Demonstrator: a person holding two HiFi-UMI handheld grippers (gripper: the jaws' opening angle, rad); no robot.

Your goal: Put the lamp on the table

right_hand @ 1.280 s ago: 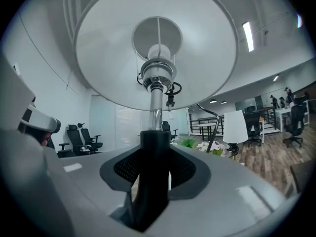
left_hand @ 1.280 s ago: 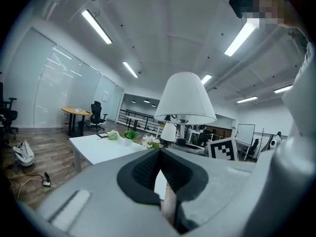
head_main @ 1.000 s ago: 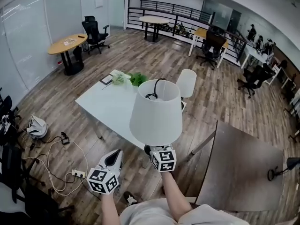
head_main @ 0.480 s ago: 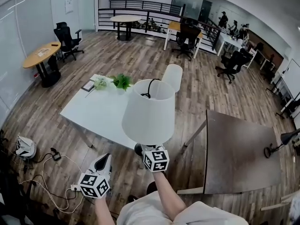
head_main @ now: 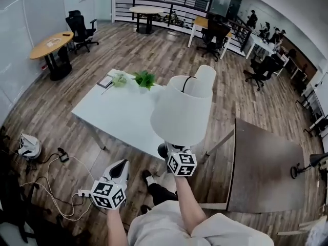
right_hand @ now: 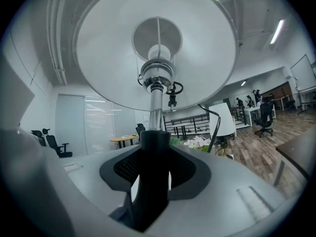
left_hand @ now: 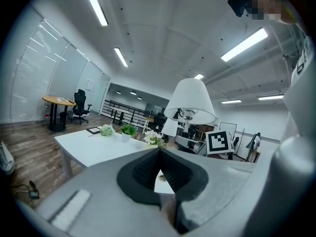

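White table [head_main: 120,114] with potted plants [head_main: 145,79], notebook [head_main: 105,81]

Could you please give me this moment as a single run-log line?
right gripper: shut on lamp stem, lamp upright, off the ground | left gripper: shut, empty | white table: ahead, lamp not yet on it

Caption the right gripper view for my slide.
Right tool grips the lamp by its dark stem, looking up into its white shade.

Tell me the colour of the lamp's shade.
White; the lamp shows best in the head view.
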